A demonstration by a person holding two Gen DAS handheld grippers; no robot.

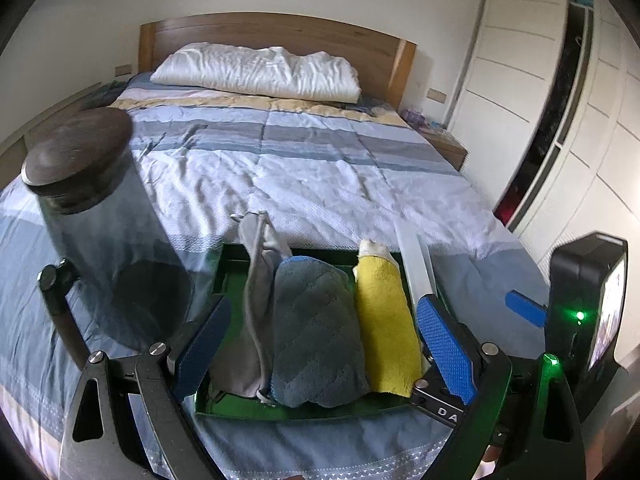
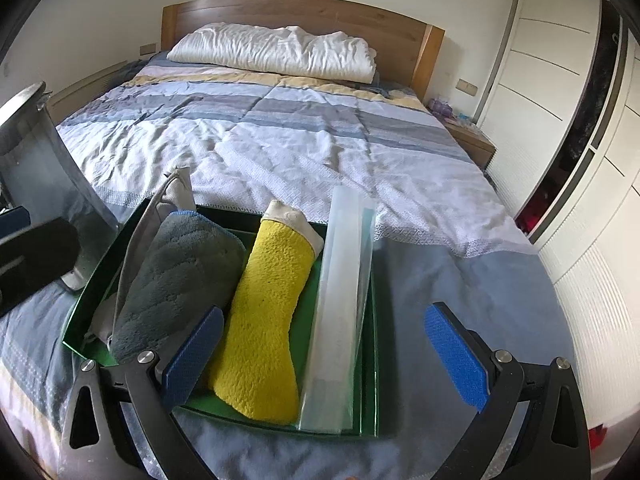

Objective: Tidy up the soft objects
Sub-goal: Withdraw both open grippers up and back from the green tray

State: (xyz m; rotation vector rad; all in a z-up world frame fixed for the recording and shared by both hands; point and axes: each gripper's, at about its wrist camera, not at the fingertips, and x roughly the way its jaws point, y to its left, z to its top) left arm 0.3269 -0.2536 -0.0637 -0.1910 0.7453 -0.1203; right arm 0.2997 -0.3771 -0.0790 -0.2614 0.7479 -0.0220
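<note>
Left gripper: fingers spread wide, grasping nothing. The blue pads sit low over the near end of the green tray, one at each side of the rolled cloths.

Right gripper: fingers likewise spread apart and empty. Its left pad is close to the near ends of the grey towel and the yellow towel; contact cannot be determined. Its right pad is outside the tray, over the bedspread.

Tray contents, left to right in the left wrist view: a light grey cloth standing along the left side, the rolled grey towel, the rolled yellow towel, and a clear plastic sleeve leaning on the right wall. The three cloths lie side by side, touching.

The tray rests on the bedspread near the foot of the bed. A clear jar with a dark lid stands just beside the tray's left edge. A white pillow lies at the wooden headboard.
</note>
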